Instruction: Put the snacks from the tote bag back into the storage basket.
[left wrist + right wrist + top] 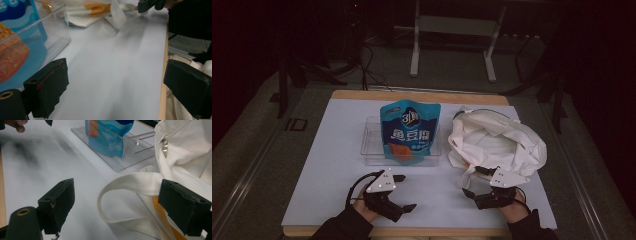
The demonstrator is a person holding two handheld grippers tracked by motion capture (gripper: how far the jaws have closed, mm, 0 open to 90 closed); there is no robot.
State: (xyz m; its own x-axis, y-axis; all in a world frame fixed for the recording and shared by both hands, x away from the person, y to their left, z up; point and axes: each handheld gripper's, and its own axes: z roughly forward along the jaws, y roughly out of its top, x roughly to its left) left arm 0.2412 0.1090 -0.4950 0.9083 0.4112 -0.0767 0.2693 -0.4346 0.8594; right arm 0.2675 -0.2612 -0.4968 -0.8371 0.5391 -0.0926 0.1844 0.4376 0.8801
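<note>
Covering the table [337, 150], white sheet [327, 200]

Dark sleeves cover both forearms, and each black claw, left claw [404, 192] and right claw [473, 181], carries a grey three-cornered plate and a trailing black cable.

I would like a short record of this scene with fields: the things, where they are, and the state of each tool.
surface: white table
pouch: blue snack pouch, upright in the clear tray
bag: white cloth bag, right of the tray, its strap lying on the table
left tool: open, holds nothing, in front of the tray
right tool: open, holds nothing, at the bag's strap
</note>
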